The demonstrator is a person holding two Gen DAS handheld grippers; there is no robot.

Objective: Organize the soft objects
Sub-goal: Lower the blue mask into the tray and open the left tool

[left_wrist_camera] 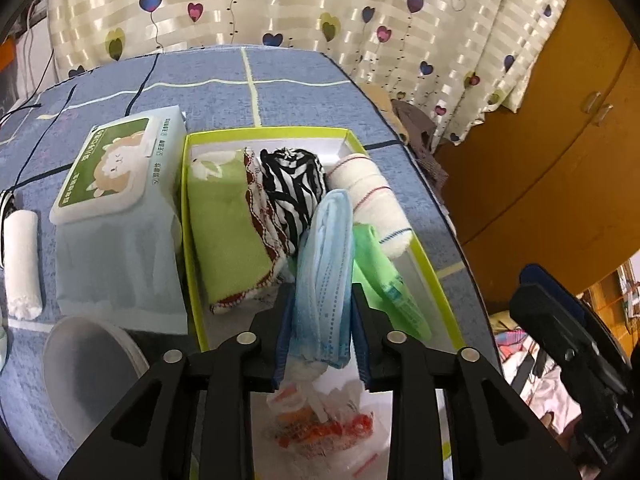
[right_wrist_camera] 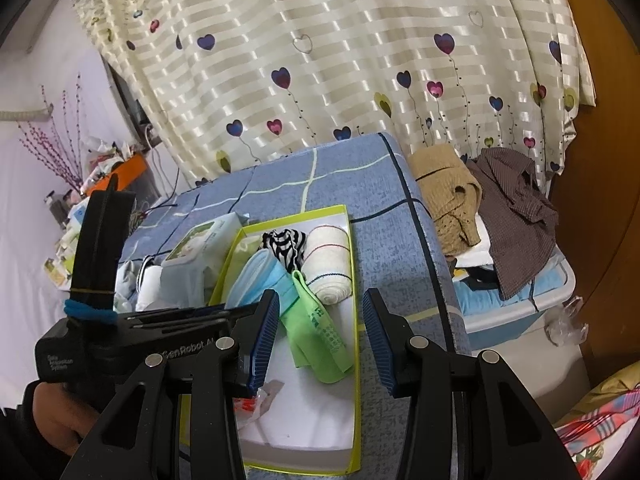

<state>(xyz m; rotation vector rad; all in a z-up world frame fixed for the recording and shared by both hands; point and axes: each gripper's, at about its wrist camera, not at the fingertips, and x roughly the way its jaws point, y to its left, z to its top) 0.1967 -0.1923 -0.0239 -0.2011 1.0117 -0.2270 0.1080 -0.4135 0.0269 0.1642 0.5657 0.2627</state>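
A yellow-rimmed box (left_wrist_camera: 192,240) (right_wrist_camera: 355,320) sits on the blue checked table. In it lie a green towel (left_wrist_camera: 224,232), a zebra-striped cloth (left_wrist_camera: 294,188) (right_wrist_camera: 282,242), a white rolled bandage (left_wrist_camera: 372,200) (right_wrist_camera: 330,264), a green packet (left_wrist_camera: 384,276) (right_wrist_camera: 316,328) and a clear bag with red print (left_wrist_camera: 324,420). My left gripper (left_wrist_camera: 322,320) is shut on a folded stack of blue face masks (left_wrist_camera: 326,264) (right_wrist_camera: 260,276), held upright over the box. My right gripper (right_wrist_camera: 322,336) is open and empty above the box's near end.
A tissue pack (left_wrist_camera: 112,168) (right_wrist_camera: 196,248) lies left of the box, beside a white cloth roll (left_wrist_camera: 22,256) and a clear plastic lid (left_wrist_camera: 88,356). Clothes (right_wrist_camera: 480,196) pile on a bin past the table's right edge. A curtain hangs behind.
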